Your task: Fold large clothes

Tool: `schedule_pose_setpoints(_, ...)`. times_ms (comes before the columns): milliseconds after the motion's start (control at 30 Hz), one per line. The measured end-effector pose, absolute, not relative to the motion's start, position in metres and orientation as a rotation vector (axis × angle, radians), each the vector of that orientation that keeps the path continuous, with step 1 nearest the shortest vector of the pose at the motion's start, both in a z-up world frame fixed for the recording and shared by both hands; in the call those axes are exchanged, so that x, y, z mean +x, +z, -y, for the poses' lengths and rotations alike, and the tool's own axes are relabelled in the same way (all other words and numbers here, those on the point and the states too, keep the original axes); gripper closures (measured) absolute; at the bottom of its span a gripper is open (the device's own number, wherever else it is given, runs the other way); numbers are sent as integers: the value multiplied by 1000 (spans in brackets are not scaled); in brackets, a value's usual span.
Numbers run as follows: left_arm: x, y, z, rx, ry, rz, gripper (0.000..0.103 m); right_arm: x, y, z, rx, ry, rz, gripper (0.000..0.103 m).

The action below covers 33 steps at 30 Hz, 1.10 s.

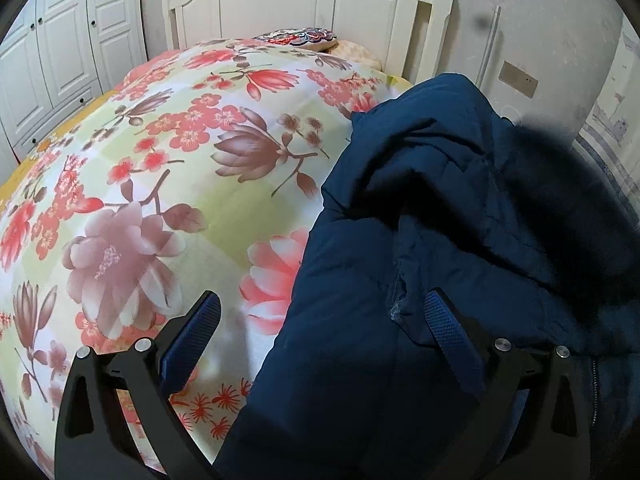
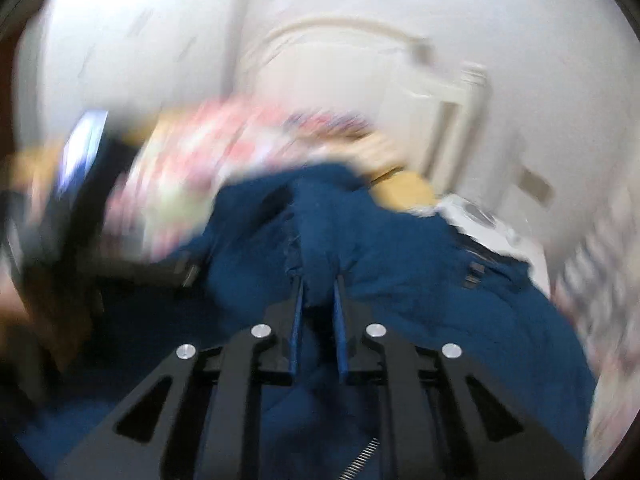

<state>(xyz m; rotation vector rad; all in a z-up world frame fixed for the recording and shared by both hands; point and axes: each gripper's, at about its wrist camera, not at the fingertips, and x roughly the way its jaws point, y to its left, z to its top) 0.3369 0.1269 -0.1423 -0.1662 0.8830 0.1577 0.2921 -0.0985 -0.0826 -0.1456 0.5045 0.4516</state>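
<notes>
A dark blue padded jacket [image 1: 432, 240] with a dark fur-trimmed hood lies bunched on the right side of a bed with a floral quilt [image 1: 160, 168]. My left gripper [image 1: 324, 308] is open, its jaws wide apart; its right finger [image 1: 444, 320] rests against a jacket fold and its left finger [image 1: 196, 332] hangs over the quilt. In the blurred right wrist view my right gripper [image 2: 318, 284] is shut on a fold of the jacket [image 2: 360, 248]. The left gripper [image 2: 80, 208] shows there as a dark blur at the left.
A white headboard [image 1: 304, 4] stands at the far end of the bed, with a patterned pillow [image 1: 300, 38] in front of it. White wardrobe doors [image 1: 60, 48] are at the left. A wall [image 1: 540, 40] runs close along the bed's right side.
</notes>
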Motion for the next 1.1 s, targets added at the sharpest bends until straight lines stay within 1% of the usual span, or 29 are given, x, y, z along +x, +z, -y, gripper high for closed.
schedule_pose_setpoints(67,337,-142,-127,-168,157,-883,4,291,-69,156,120,386,-472,91)
schedule_pose_setpoints(133,337,-142,-127,-162,159,-882,4,289,-72,226,424,288,-470,90)
schedule_pose_setpoints(167,337,-142,-126,-160,161,-882,4,291,-84,260,553,232,-503,79)
schedule_pose_setpoints(200,337,-142,-126,-158,162,-882,4,294,-94,277,609,206,-543,69)
schedule_pose_setpoints(233,337,-141,-126,-157,162,-882,4,299,-109,295,654,183,-619,41)
schedule_pose_setpoints(267,336,-141,-126,-158,162,-882,4,300,-123,307,684,162,-667,37)
schedule_pose_setpoints(367,336,-141,-126,-161,161,-883,4,291,-140,322,735,175,-687,37)
schedule_pose_setpoints(467,336,-141,-125,-159,162,-882,4,291,-144,323,739,163,-695,37)
schedule_pose_setpoints(600,337,-141,-125,-151,165,-884,4,308,-143,312,710,167,-729,37)
schedule_pose_setpoints(733,337,-141,-125,-150,166,-884,4,337,-144,292,700,137,-818,38)
schedule_pose_setpoints(767,337,-142,-125,-151,165,-885,4,340,-144,289,696,134,-814,51)
schedule_pose_setpoints(800,337,-142,-125,-153,164,-886,4,341,-144,287,689,139,-809,61)
schedule_pose_setpoints(833,337,-142,-126,-155,164,-886,4,338,-142,284,686,144,-798,76)
schedule_pose_setpoints(867,337,-142,-126,-155,163,-887,4,335,-139,284,687,151,-774,81)
schedule_pose_setpoints(1000,337,-142,-126,-158,162,-890,4,288,-98,279,623,181,-603,83)
schedule_pose_setpoints(1100,337,-142,-126,-160,160,-892,4,264,-91,290,607,165,-591,83)
